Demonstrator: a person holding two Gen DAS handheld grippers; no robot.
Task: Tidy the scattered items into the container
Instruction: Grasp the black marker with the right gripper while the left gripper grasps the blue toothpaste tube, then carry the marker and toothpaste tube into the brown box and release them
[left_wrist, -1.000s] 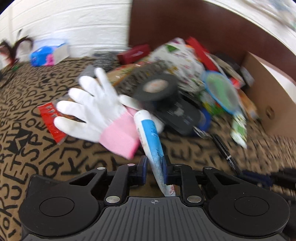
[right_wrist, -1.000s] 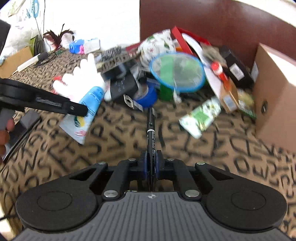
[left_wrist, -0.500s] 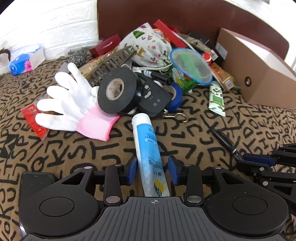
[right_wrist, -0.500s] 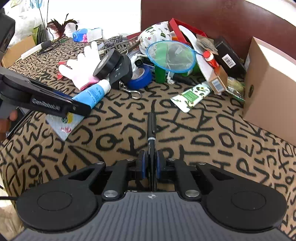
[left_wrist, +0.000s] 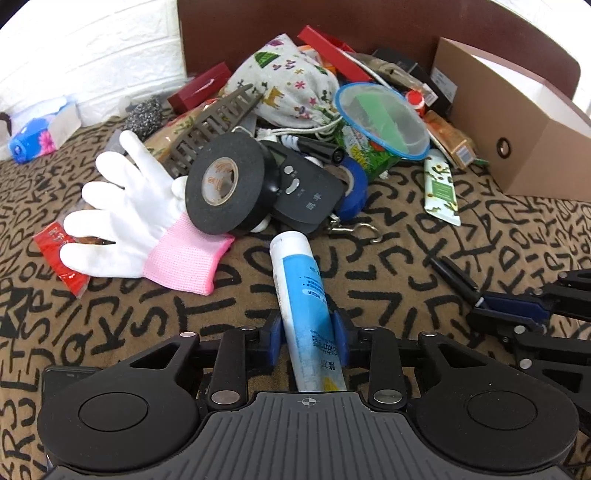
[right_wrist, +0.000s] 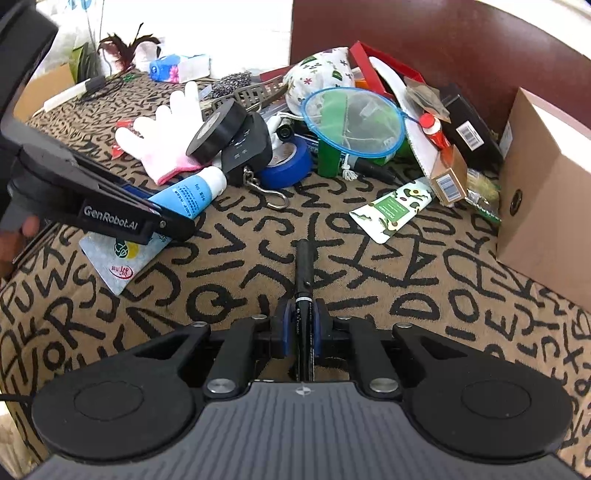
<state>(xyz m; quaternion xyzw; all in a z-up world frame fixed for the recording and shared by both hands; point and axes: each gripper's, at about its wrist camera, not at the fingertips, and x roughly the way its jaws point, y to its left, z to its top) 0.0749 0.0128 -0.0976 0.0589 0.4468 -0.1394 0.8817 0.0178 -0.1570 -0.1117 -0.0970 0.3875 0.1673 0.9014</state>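
The left tool (left_wrist: 307, 338) had just been closing, its pads gripping the blue tube (left_wrist: 303, 295) on the bench (left_wrist: 110, 317). The right tool (right_wrist: 303, 325) clenched a black pen (right_wrist: 304, 273). The cardboard box (right_wrist: 546, 206) stood near the bench's right side, with bare cloth between it and the pen.

Letter-print cloth (left_wrist: 424, 266) under a heap of clutter

A white glove (left_wrist: 125, 206), avocado-print tube (right_wrist: 397, 206) and cardboard box (left_wrist: 517, 122) lie on it.

The blue tube's (left_wrist: 303, 295) crimped end is hidden behind the left gripper's (left_wrist: 306, 339) housing. The cardboard box (right_wrist: 546, 206) is cut off by the frame's right edge.
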